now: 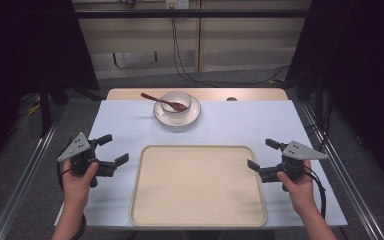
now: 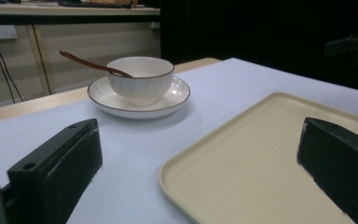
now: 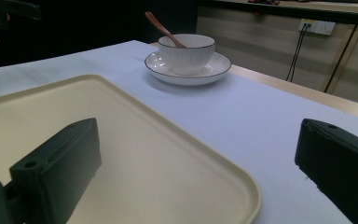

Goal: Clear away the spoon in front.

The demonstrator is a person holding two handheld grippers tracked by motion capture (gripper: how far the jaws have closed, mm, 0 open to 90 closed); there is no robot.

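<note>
Cream-coloured and rectangular, the plastic tray (image 1: 198, 186) lies bare at the table's near edge in the high view, between the left gripper (image 1: 113, 149) and right gripper (image 1: 263, 154), both with jaws spread and holding nothing. Beyond it a white ribbed bowl (image 1: 176, 101) with a brown wooden spoon (image 1: 163, 101) sits on a white saucer (image 1: 177, 118). The left gripper view shows its jaws wide apart over the tray's corner (image 2: 200, 161). The right gripper view shows the same, jaws parted above the tray's rim (image 3: 242, 186).

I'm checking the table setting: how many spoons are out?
1. A wooden spoon rests in the bowl on the plate at the far side of the table; its handle sticks out over the rim. None lie on the tray.
</note>
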